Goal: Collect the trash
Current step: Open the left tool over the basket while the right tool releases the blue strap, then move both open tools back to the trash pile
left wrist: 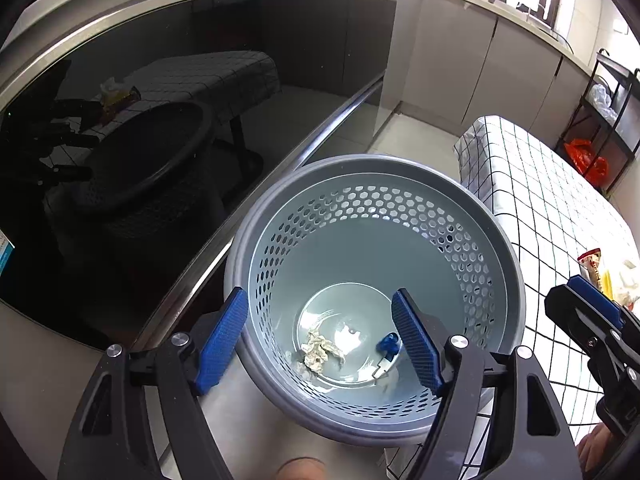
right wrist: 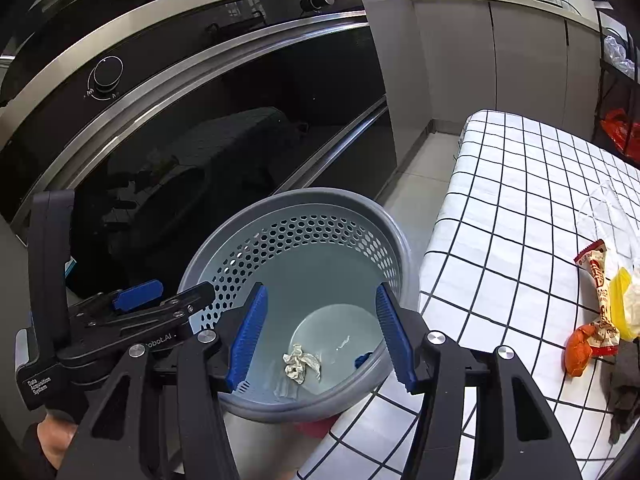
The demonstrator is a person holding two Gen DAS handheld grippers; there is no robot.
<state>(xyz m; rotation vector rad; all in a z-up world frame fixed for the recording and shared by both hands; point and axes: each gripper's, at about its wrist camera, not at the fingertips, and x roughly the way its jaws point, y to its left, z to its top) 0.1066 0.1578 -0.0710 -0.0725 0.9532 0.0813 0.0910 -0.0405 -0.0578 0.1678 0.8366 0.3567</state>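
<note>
White "Data Acquisition System" on the left gripper's (right wrist: pixel 138 300) black handle at lower left of the right wrist view, partial "obot.AI" on its body, snack wrapper (right wrist: pixel 598 280) print unreadable

The blue scrap (right wrist: pixel 363 359) in the bin (right wrist: pixel 304 196) is half hidden behind the near right rim; the yellow packet (right wrist: pixel 624 304) on the table runs off the right edge.

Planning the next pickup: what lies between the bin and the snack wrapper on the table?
Only bare checked tablecloth between the bin and the snack wrapper, per the right wrist view.
</note>
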